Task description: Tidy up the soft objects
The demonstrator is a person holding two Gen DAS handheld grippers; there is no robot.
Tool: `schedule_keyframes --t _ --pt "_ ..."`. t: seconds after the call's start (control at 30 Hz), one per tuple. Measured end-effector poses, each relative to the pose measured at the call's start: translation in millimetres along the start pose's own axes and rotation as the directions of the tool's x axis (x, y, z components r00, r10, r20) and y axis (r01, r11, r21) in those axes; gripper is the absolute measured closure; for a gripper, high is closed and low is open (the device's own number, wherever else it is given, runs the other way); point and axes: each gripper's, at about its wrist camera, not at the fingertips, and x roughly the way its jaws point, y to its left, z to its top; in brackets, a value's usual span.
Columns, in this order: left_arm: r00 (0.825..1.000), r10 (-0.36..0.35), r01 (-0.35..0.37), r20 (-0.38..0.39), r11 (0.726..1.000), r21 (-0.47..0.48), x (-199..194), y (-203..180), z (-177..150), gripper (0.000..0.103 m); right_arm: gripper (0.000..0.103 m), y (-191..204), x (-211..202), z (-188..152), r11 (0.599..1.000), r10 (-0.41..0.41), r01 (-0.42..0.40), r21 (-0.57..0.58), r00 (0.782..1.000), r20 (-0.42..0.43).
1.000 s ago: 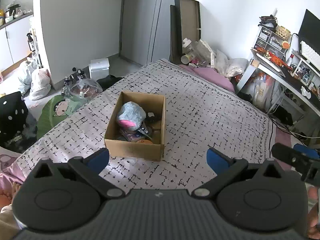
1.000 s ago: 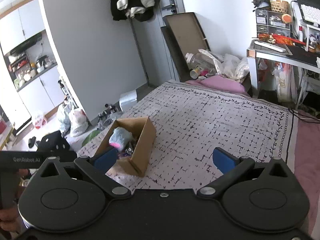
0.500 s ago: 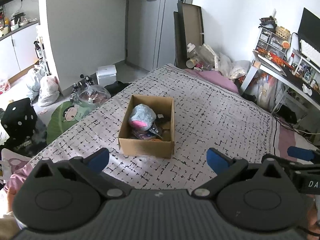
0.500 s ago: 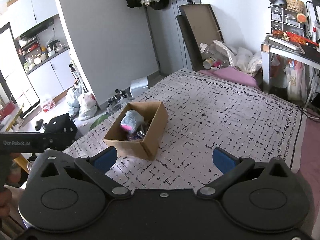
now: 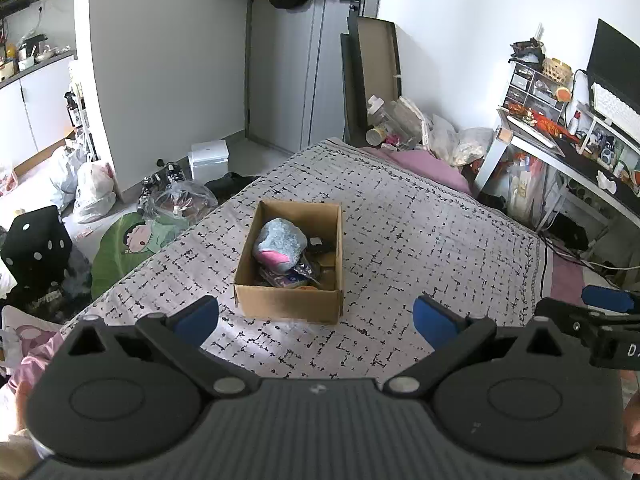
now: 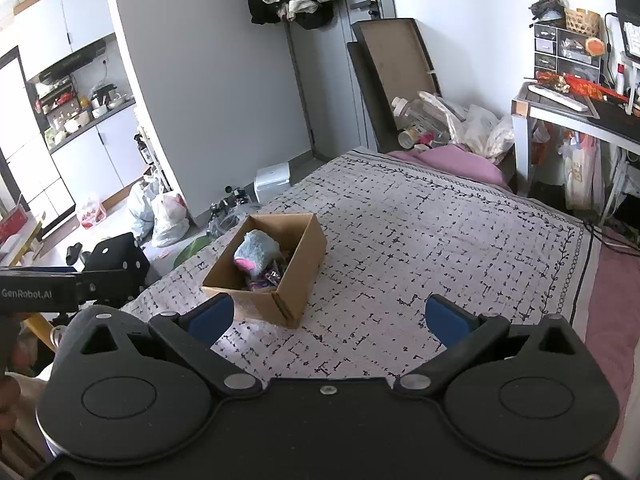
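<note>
An open cardboard box (image 5: 289, 300) (image 6: 298, 276) stands on the patterned bed cover (image 5: 420, 240) (image 6: 440, 232). Inside it lie a blue and pink plush toy (image 5: 280, 244) (image 6: 256, 254) and several smaller items that I cannot make out. My left gripper (image 5: 316, 320) hangs open above the near edge of the bed, well short of the box, with nothing between its blue pads. My right gripper (image 6: 328, 320) is open too and holds nothing; the box sits ahead of its left finger. The right gripper's tip (image 5: 608, 300) shows at the right edge of the left wrist view.
A black dice cushion (image 5: 36, 244) (image 6: 116, 260), a green cartoon cushion (image 5: 128, 244) and plastic bags (image 5: 94, 190) lie on the floor left of the bed. A cluttered desk (image 5: 560, 148) stands to the right. Bags and bottles (image 6: 440, 120) pile up beyond the bed's far end.
Both grippers have drawn back and risen from the bed. The box now looks smaller and farther away in both views. Both stayed open.
</note>
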Motion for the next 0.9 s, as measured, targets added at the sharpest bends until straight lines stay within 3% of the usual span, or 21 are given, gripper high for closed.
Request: schedule_keyframes --t 0.9 --pt "1.000 0.000 0.000 0.011 1.000 -0.006 -1.2 6.9 -1.4 0.000 0.000 5.0 -1.2 0.3 1.000 0.009 -0.009 -0.015 1.000 -0.002"
